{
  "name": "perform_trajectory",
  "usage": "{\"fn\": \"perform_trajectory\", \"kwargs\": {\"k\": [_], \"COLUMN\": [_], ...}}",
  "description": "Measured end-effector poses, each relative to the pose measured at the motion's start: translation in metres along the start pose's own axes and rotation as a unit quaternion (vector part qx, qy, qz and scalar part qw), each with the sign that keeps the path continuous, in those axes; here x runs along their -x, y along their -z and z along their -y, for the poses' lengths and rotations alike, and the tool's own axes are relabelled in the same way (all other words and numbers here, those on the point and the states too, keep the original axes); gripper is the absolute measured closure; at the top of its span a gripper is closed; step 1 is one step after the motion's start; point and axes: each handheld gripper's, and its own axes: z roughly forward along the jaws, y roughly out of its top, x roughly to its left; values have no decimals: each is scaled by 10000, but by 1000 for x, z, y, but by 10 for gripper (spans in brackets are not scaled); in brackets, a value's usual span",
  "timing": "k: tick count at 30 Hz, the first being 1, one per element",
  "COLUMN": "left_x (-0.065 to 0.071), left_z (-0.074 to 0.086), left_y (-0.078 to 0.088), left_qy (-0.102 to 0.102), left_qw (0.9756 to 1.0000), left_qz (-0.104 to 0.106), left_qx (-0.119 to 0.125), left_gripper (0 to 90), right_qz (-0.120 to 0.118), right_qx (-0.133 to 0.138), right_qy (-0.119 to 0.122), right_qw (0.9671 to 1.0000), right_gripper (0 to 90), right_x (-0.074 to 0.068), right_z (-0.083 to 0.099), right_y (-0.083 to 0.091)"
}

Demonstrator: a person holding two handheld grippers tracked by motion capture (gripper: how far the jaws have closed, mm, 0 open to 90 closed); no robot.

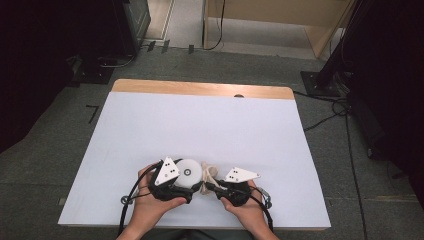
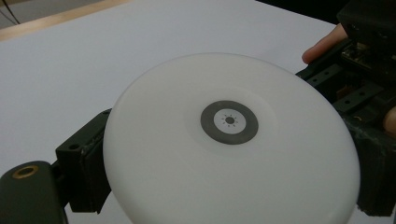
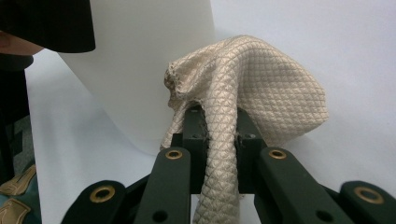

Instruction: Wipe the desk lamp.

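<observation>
Left hand-held gripper (image 1: 192,191) is clamped across the rim of a white plate (image 2: 233,140), holding it just above the white worktop (image 1: 200,125) near its front edge. Right hand-held gripper (image 3: 217,126) has its jaws pinched together on a beige quilted cloth (image 3: 252,93), whose bunched folds press against the plate's edge.

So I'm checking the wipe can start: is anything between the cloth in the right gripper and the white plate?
Nothing visible: the beige quilted cloth, pinched in the right gripper, sits right beside the white plate held by the left gripper.
</observation>
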Motion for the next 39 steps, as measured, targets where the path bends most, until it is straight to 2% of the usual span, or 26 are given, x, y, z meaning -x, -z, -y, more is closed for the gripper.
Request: {"fn": "perform_trajectory", "kwargs": {"k": [8,9,12,13,16,17,18,20,21,22,24,29,33,39], "left_x": [-9,-9,-14,-14,-18,-18,-19,-20,-24,-24,-29,-33,-35,-36], "left_z": [0,0,1,1,0,0,-1,-1,0,0,1,2,2,3], "left_y": [1,1,0,0,0,0,-1,-1,-2,-2,-2,-1,-1,-1], "left_qy": [-205,-205,-369,-369,-613,-613,-774,-812,-805,-805,-728,-777,-892,-921], "left_qw": [9989,9989,9975,9975,9945,9945,9923,9915,9902,9902,9888,9875,9850,9843], "left_qz": [415,415,599,599,850,850,970,1015,1143,1143,1300,1362,1465,1491], "left_qx": [18,18,38,38,26,26,27,28,70,70,126,136,175,223], "left_gripper": [82,82,82,82,83,83,82,83,83,83,83,83,83,83], "right_qz": [18,18,11,11,11,10,8,6,8,7,3,18,41,30], "right_qx": [25,29,44,44,57,52,55,53,64,72,74,178,325,520], "right_qy": [4,6,-12,-12,25,15,23,19,34,42,40,46,62,115], "right_qw": [10000,10000,10000,10000,10000,10000,10000,10000,10000,10000,10000,9998,9994,9986], "right_gripper": [800,799,800,800,800,800,800,799,800,800,800,799,799,799], "right_x": [0,1,1,1,1,1,1,1,1,1,1,1,0,-4], "right_z": [-1,-1,-1,-1,-1,-1,-1,-1,-1,-1,-1,-4,-9,-14], "right_y": [2,2,2,2,3,3,3,3,3,3,3,8,15,23]}}
